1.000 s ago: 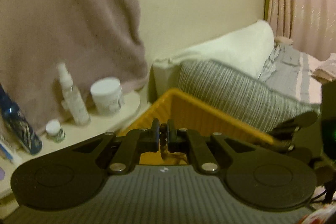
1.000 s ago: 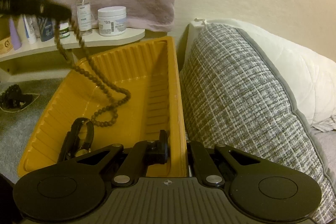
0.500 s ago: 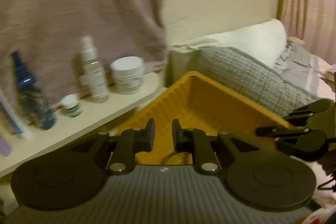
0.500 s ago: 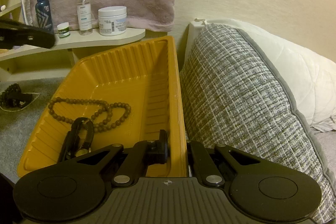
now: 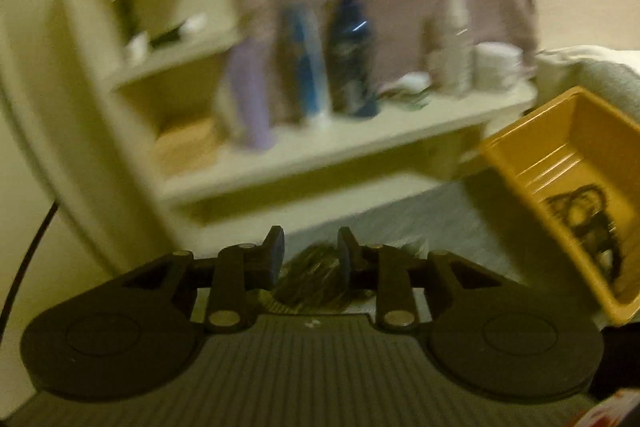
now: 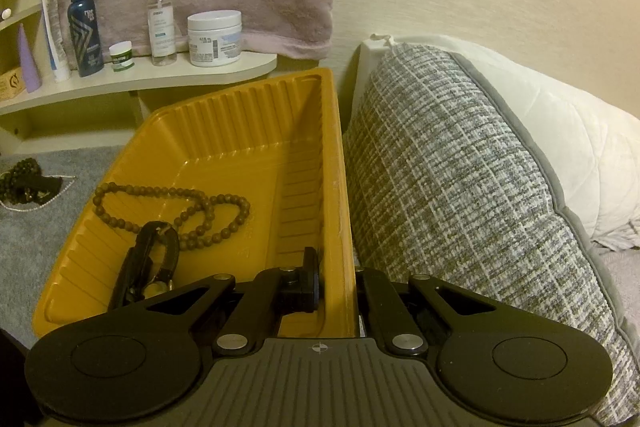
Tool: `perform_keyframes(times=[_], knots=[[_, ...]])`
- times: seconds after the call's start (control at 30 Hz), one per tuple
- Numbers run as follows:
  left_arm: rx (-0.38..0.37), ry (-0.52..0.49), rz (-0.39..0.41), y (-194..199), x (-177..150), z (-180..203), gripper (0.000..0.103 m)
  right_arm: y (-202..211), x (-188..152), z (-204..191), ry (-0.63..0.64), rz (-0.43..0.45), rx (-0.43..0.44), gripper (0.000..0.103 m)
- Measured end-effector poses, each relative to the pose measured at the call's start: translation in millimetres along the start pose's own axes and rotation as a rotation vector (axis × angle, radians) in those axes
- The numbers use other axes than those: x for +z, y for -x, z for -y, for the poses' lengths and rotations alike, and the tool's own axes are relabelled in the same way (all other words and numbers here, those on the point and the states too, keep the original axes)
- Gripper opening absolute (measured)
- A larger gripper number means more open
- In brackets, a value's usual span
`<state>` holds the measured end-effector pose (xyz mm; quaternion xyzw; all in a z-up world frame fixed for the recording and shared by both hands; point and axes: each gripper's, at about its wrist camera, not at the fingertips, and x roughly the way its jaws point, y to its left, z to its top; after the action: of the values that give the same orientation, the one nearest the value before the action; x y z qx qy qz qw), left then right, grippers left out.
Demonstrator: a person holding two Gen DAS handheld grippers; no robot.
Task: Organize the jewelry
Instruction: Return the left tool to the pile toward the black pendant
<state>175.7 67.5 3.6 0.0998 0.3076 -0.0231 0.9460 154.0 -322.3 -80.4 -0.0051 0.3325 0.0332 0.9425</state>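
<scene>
Reaching toward loose jewelry on the grey cloth, the left gripper [image 5: 310, 253] is seen with its jaws apart and opening, nothing between the pads; a dark, blurred pile [image 5: 316, 275] lies just beyond them at 6 o'clock of the left wrist view, and what it is made of cannot be told through the motion blur. The yellow tray [image 6: 332, 163] is seen at 3 o'clock in that view and fills the middle of the right wrist view. Its right wall is clamped by the right gripper [image 6: 336, 291], the jaws closed on it from both sides at 6 o'clock. Inside the tray a brown bead strand [image 6: 172, 205] is coiled at 9 o'clock of the tray floor, with a dark strap-like piece [image 6: 148, 259] touching it toward 7 o'clock. More dark beads [image 6: 28, 179] rest on the cloth at the far 9 o'clock edge of the right view, well apart from the tray. A shelf [image 6: 132, 79] with bottles and a jar is seen at 11 o'clock, a towel above it, a pillow [image 6: 460, 195] at 3 o'clock. The step in hand is judged to be the fetching of the next piece. For the next move, the pads would need to be lowered around the pile and closed on it, while the tray is held steady.
</scene>
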Motion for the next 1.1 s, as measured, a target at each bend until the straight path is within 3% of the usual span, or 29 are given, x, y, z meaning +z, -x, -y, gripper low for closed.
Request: perform_keyframes(times=[0.17, 0.37, 0.6, 0.97, 1.0, 1.07, 1.1], knots=[[0.027, 0.041, -0.032, -5, -28, -11, 0.026, 1, -1, 0, 0.005, -0.004, -0.002, 0.003], [-0.027, -0.031, -0.027, -15, -46, 7, 0.03, 1, -2, -1, 0.011, -0.008, -0.005, 0.003], [-0.067, -0.185, -0.057, -49, -49, 32, 0.031, 0, -2, -1, 0.013, -0.01, -0.007, 0.003], [-0.07, -0.259, -0.065, -80, -45, 46, 0.031, -1, -1, 1, 0.013, -0.017, -0.006, 0.003], [-0.07, -0.264, -0.069, -80, -45, 46, 0.029, -2, -1, 1, 0.014, -0.017, -0.006, 0.003], [-0.075, -0.264, -0.069, -79, -46, 46, 0.013, -2, -1, 1, 0.013, -0.017, -0.006, 0.003], [-0.076, -0.26, -0.071, -79, -46, 46, 0.013, -2, -1, 1, 0.013, -0.018, -0.006, 0.003]])
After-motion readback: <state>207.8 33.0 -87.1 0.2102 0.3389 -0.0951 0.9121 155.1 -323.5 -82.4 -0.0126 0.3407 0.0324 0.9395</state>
